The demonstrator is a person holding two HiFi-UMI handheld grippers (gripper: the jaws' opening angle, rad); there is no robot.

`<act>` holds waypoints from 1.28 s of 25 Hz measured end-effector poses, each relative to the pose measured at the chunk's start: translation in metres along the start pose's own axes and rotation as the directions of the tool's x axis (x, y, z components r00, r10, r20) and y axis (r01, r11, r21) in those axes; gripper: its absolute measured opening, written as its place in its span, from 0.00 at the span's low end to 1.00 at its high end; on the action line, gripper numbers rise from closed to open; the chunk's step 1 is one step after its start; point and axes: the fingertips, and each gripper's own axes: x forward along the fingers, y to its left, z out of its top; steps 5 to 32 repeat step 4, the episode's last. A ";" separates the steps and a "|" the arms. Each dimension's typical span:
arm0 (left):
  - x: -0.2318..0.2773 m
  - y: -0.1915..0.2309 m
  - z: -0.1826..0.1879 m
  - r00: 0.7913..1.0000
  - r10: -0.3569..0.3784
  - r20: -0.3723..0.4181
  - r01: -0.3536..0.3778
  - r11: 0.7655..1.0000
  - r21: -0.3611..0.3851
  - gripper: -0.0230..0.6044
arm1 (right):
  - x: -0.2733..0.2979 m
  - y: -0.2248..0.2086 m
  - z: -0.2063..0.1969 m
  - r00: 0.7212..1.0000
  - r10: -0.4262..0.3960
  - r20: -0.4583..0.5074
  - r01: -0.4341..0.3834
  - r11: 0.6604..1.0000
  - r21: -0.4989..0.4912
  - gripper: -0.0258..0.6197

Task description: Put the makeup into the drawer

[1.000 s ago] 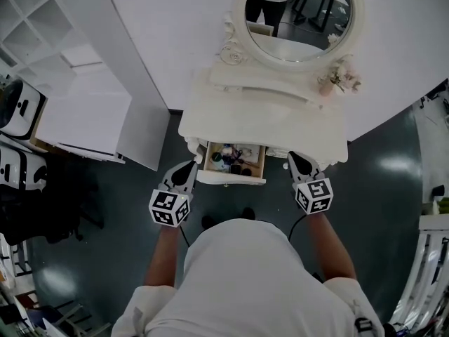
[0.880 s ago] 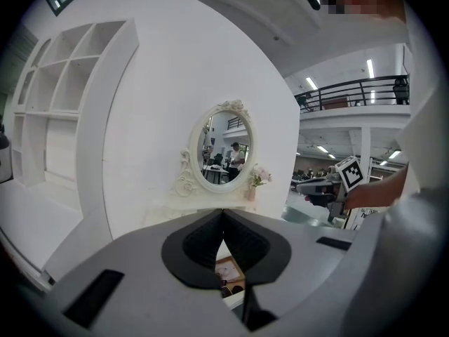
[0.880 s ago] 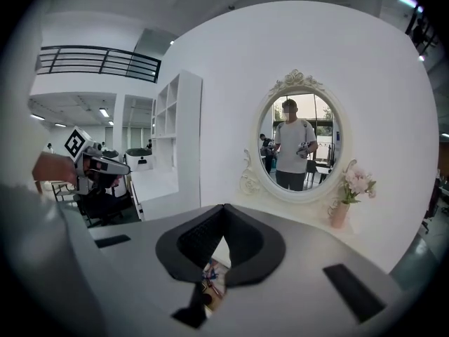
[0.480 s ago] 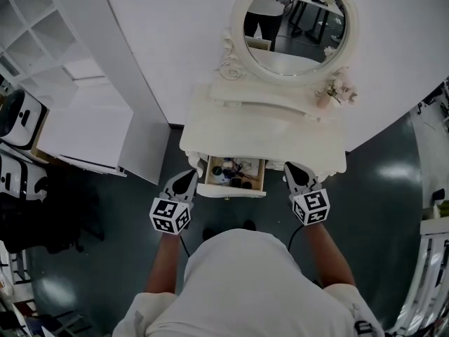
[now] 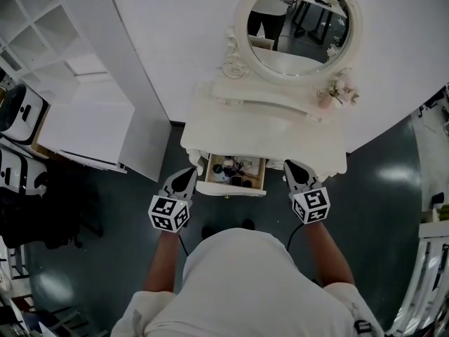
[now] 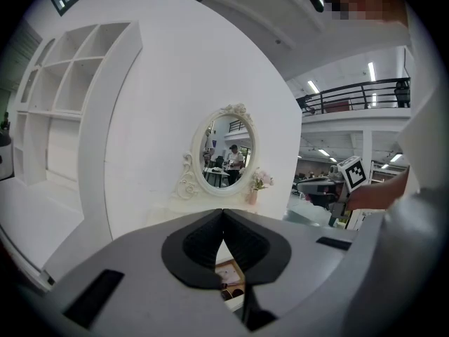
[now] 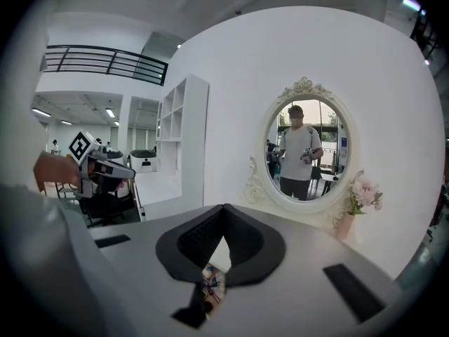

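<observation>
The white dressing table (image 5: pixel 266 128) has its small drawer (image 5: pixel 231 189) pulled out, and several makeup items (image 5: pixel 230 168) lie inside. My left gripper (image 5: pixel 186 177) hangs just left of the drawer and my right gripper (image 5: pixel 291 168) just right of it, both apart from it. In the left gripper view the left gripper (image 6: pixel 223 216) has its jaws shut tip to tip on nothing. The right gripper (image 7: pixel 224 210) looks the same in its own view. Drawer contents (image 7: pixel 212 283) show through the gap below the jaws.
An oval mirror (image 5: pixel 298 23) and a small flower vase (image 5: pixel 335 88) stand at the back of the table. A white shelf unit (image 5: pixel 63 69) fills the left side. Dark floor (image 5: pixel 393 181) surrounds the table, and the person stands right in front of the drawer.
The head view has shifted a little. Both grippers keep their places beside the open drawer, jaws still shut; the right one has lifted slightly.
</observation>
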 end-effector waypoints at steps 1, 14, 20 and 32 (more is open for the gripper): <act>0.000 0.000 0.000 1.000 0.001 0.000 -0.001 1.000 0.000 0.06 | 0.000 0.000 0.000 1.000 0.001 0.001 -0.001 1.000 0.000 0.08; -0.002 0.002 0.000 1.000 0.004 0.003 -0.004 1.000 0.000 0.06 | 0.000 0.002 0.001 1.000 0.003 0.007 -0.003 1.000 0.002 0.08; -0.002 0.002 0.000 1.000 0.004 0.003 -0.004 1.000 0.000 0.06 | 0.000 0.002 0.001 1.000 0.003 0.007 -0.003 1.000 0.002 0.08; -0.002 0.002 0.000 1.000 0.004 0.003 -0.004 1.000 0.000 0.06 | 0.000 0.002 0.001 1.000 0.003 0.007 -0.003 1.000 0.002 0.08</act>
